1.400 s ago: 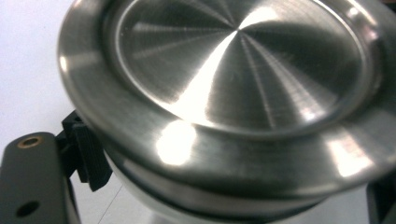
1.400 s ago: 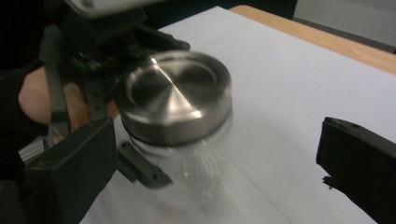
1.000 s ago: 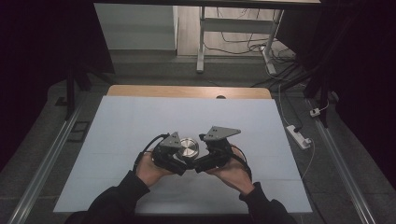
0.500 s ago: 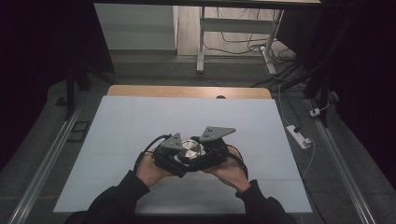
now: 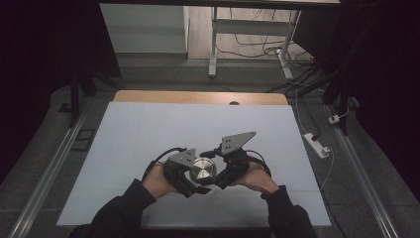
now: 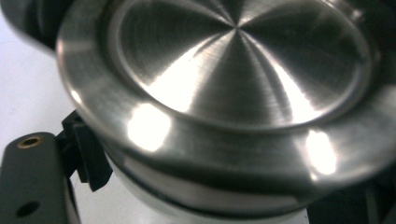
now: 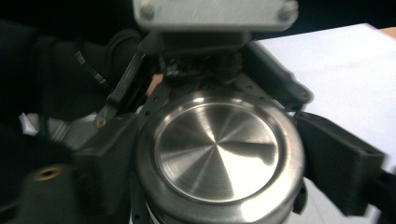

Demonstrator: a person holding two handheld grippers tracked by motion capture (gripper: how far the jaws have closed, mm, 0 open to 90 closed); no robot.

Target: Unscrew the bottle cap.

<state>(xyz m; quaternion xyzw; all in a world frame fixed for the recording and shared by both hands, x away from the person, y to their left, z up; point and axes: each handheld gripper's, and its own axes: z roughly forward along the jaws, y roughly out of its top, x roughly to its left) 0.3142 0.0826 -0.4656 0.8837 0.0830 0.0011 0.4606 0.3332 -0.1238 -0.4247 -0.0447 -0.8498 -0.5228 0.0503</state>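
A pale table (image 5: 148, 129) runs from the near edge away to a strip of bare wood at its far end. On the floor to its right lies a white power strip (image 5: 317, 145).

Near the middle of the table's near half, the person's two hands meet around one thing — a round steel can (image 5: 203, 169) with a brushed, ringed top, held up off the table between the two grippers.

The left gripper (image 5: 190, 179) comes in from the left. In the left gripper view the can (image 6: 233, 93) sits hard up against the camera, and one black jaw shows at the lower left beside its wall; the jaws are clamped tight on the can's body.

The right gripper (image 5: 218, 171) comes in from the right, its grey plate tilted up. In the right gripper view the can (image 7: 217, 151) lies between its two black jaws — the right jaw stands just off the rim, the left one is close alongside. These jaws have just been opening and do not press on the can.
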